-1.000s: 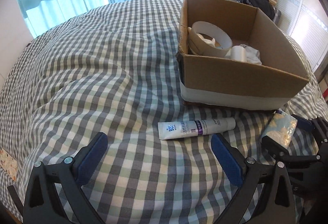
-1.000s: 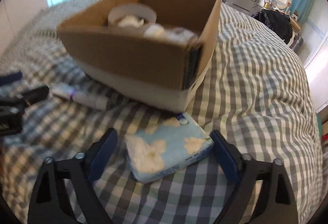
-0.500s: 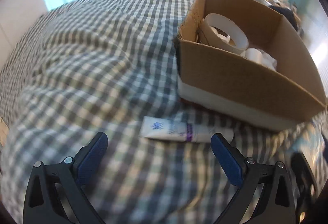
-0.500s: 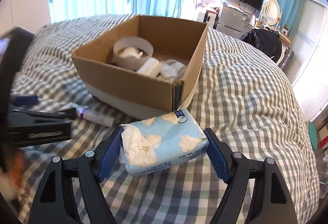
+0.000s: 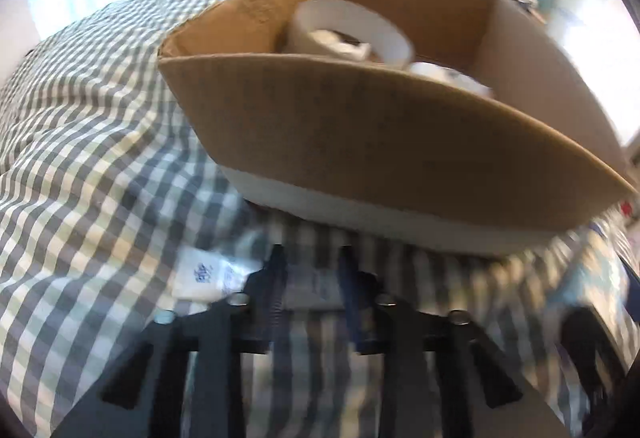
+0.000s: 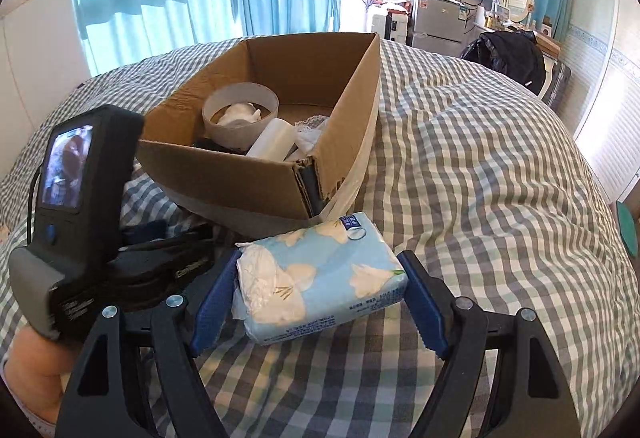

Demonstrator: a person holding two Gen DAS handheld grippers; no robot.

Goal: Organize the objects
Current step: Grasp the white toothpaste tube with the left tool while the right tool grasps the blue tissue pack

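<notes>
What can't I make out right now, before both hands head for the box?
- Tube: left wrist view, blurred; only its flat end shows beside the left gripper, so the grip on it is unclear.
- Cardboard box floor: right wrist view, hidden by its front wall, a white round container and a white roll.
- Tissue pack underside: right wrist view, hidden between the right gripper pads.

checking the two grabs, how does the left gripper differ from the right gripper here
The left gripper has its jaws nearly together; they have just been closing on the white tube. The right gripper stands wide, clamping the blue tissue pack. The tube lies on the checked bedspread; the pack looks lifted. Both grippers sit before the cardboard box.
</notes>
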